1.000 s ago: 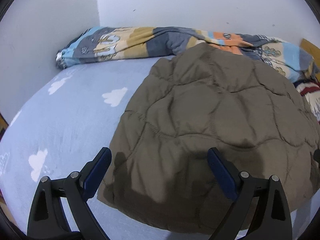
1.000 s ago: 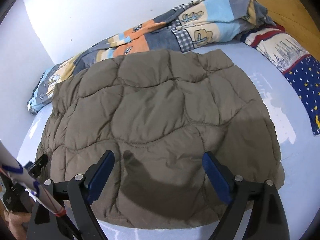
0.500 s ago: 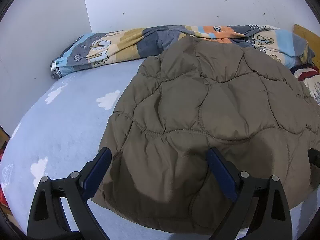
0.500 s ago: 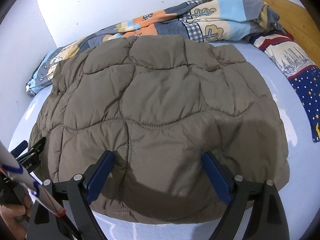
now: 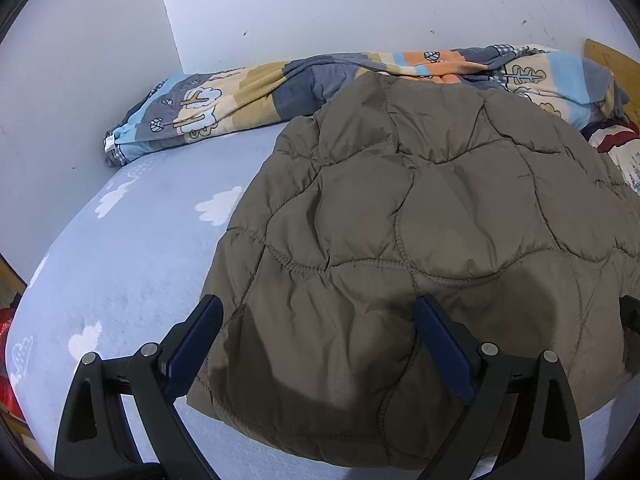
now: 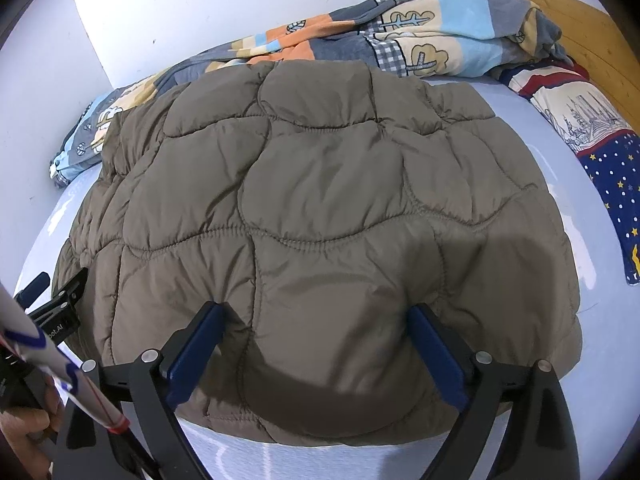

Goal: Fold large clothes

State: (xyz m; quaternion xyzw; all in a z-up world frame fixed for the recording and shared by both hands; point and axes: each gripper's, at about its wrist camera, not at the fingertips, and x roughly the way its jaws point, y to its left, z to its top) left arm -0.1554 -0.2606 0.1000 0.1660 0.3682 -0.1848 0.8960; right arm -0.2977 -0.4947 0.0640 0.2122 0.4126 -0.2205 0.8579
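Observation:
A brown quilted puffer jacket [image 5: 432,232] lies spread flat on the light blue bed; it also shows in the right wrist view [image 6: 312,216]. My left gripper [image 5: 318,312] is open and empty, over the jacket's near left corner. My right gripper [image 6: 316,316] is open and empty, with its fingers [image 6: 200,344] pressing into the jacket's near hem. The left gripper also shows at the left edge of the right wrist view [image 6: 56,300], by the jacket's left side.
A patchwork duvet [image 5: 280,92] is bunched along the wall behind the jacket. A star-print pillow [image 6: 600,160] and wooden headboard [image 6: 580,28] are at the right. The cloud-print sheet [image 5: 132,248] lies bare left of the jacket. White walls meet at the far left corner.
Both grippers have come lower and closer to the jacket's near hem. The right fingers now dent the fabric. Both stay open.

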